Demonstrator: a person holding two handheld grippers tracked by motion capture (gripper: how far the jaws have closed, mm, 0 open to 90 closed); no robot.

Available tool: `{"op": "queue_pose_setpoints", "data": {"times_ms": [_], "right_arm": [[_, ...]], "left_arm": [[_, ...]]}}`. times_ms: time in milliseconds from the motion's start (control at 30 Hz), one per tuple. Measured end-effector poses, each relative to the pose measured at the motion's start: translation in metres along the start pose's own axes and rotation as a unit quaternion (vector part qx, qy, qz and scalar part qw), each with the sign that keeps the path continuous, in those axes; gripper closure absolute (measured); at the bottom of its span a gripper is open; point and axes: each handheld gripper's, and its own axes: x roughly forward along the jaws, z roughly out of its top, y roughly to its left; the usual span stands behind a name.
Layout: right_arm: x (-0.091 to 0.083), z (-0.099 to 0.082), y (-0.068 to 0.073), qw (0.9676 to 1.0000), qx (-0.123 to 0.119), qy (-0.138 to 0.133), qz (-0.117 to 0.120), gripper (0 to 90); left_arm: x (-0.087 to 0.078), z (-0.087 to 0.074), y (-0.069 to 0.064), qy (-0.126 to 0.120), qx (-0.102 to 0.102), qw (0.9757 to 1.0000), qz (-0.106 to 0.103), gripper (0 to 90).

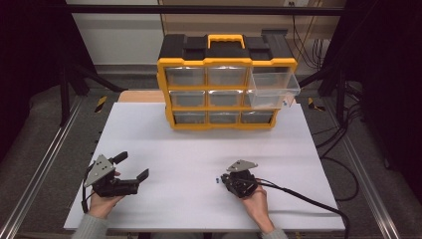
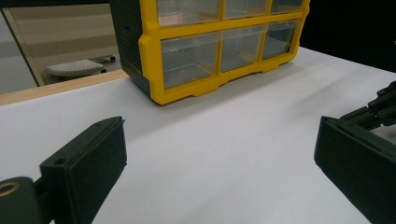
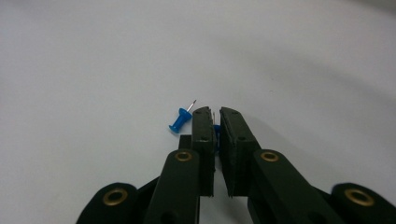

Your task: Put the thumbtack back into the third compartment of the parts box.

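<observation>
Blue pushpin is pinched in your right hand-held gripper — lift straight, clear of the loose pushpin; the left hand-held gripper stands spread.

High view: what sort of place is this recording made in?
Probably a lab recording station: a white table framed by metal rails and dark stands, loose cables trailing over the floor, and a yellow drawer organizer set out as a prop.

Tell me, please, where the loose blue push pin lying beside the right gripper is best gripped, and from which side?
Grip the loose blue push pin across its waisted plastic head, coming down from above the white table. It lies on its side with the needle slanting up and away, so the head offers the only broad, blunt faces, probably safest.
</observation>
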Motion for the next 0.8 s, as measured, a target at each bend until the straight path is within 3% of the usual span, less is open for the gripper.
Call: {"op": "queue_pose_setpoints", "data": {"times_ms": [500, 800], "right_arm": [[-0.019, 0.008, 0.0, 0.9994, 0.014, -0.029, 0.015, 84.9], [-0.034, 0.012, -0.002, 0.9986, 0.008, -0.049, 0.015, 84.9]], "left_arm": [[0.0, 0.0, 0.0, 0.0, 0.0, 1.0, 0.0, 1.9], [0.0, 0.0, 0.0, 0.0, -0.001, 1.0, 0.001, 1.9]]}}
